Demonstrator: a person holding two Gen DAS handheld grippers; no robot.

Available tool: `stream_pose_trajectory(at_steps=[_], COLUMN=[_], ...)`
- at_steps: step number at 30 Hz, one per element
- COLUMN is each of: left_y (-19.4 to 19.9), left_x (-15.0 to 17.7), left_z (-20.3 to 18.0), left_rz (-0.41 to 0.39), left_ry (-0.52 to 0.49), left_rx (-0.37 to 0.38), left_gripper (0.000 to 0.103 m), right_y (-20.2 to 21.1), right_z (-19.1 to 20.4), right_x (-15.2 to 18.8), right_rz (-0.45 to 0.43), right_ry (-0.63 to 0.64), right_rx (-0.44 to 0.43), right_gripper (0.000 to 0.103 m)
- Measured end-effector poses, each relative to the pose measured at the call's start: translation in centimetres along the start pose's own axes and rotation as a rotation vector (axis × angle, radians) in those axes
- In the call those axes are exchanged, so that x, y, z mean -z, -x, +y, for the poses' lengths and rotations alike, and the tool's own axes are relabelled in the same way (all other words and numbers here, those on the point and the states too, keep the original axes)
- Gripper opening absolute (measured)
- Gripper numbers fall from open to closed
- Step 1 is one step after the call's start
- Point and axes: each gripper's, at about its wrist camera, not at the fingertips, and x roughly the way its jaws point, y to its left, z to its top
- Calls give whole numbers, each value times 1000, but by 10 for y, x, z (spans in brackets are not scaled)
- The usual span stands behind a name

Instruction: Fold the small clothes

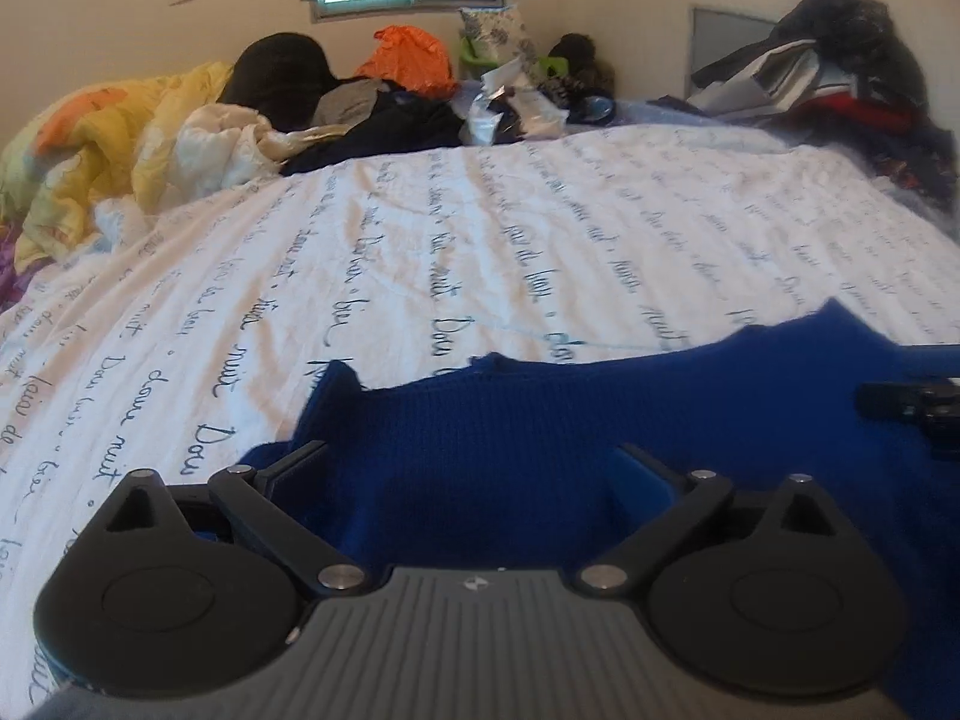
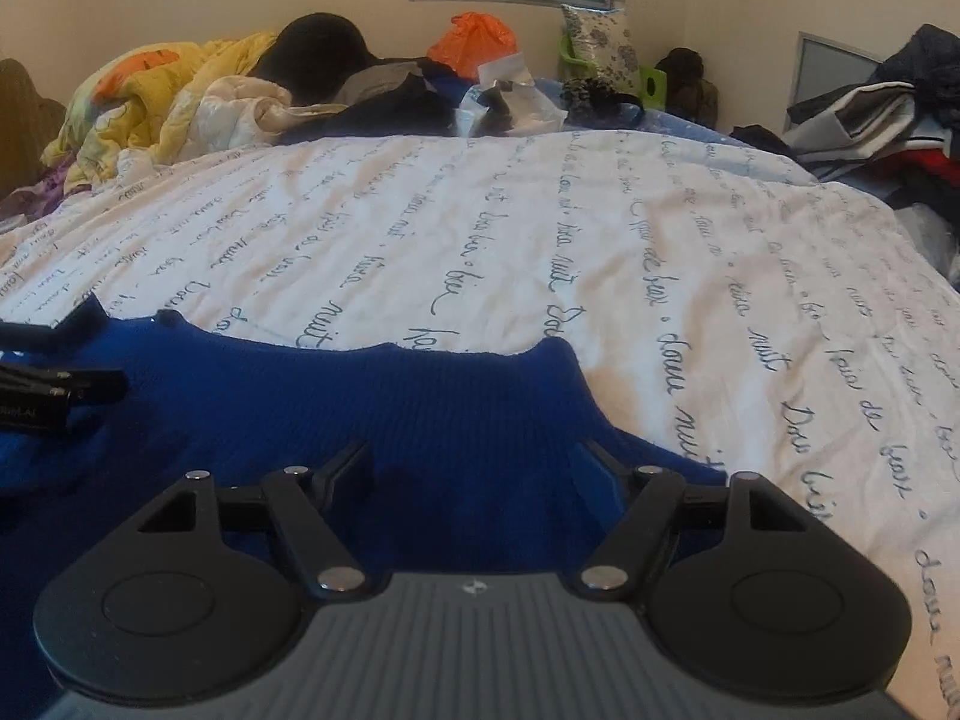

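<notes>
A blue knitted garment (image 1: 540, 420) lies on the white bed sheet with script print (image 1: 480, 228). My left gripper (image 1: 474, 468) is open, low over the garment's left part, its fingers spread wide with blue knit between them. My right gripper (image 2: 480, 462) is open too, low over the garment (image 2: 420, 396) near its right edge, fingers spread. The right gripper's tip shows at the right edge of the left wrist view (image 1: 912, 405); the left gripper's tip shows at the left edge of the right wrist view (image 2: 60, 396).
A yellow quilt (image 1: 102, 138), dark clothes (image 1: 384, 126), an orange bag (image 1: 414, 60) and plastic wrappers (image 1: 510, 108) are heaped at the far side of the bed. A pile of clothes (image 1: 840, 78) sits at the far right. The printed sheet (image 2: 540, 228) stretches beyond the garment.
</notes>
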Motion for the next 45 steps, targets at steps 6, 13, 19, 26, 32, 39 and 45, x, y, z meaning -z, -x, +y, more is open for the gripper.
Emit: stream_pose_trajectory(at_steps=[6, 13, 19, 26, 32, 39, 45], left_y=[-4, 20, 48, 66, 77, 120, 110], left_x=[34, 30, 72, 76, 98, 96, 95], left_z=[9, 2, -34, -14, -2, 38, 18], left_rz=[53, 72, 76, 84, 71, 81, 139], left_ry=[22, 9, -88, -107, -94, 179, 157], left_rx=[76, 37, 129, 89, 129, 89, 99], left_gripper=[103, 100, 103, 101, 103, 94, 96], right_y=[2, 9, 46, 66, 76, 103, 102], right_z=[13, 5, 53, 35, 58, 48, 68], right_x=[46, 43, 76, 81, 93, 86, 69], right_rz=[-1, 35, 94, 98, 132, 129, 85], right_ry=[120, 61, 147, 137, 157, 102, 66], right_rx=[-12, 25, -43, -18, -60, 16, -61], right_gripper=[83, 83, 86, 93, 95, 99, 99])
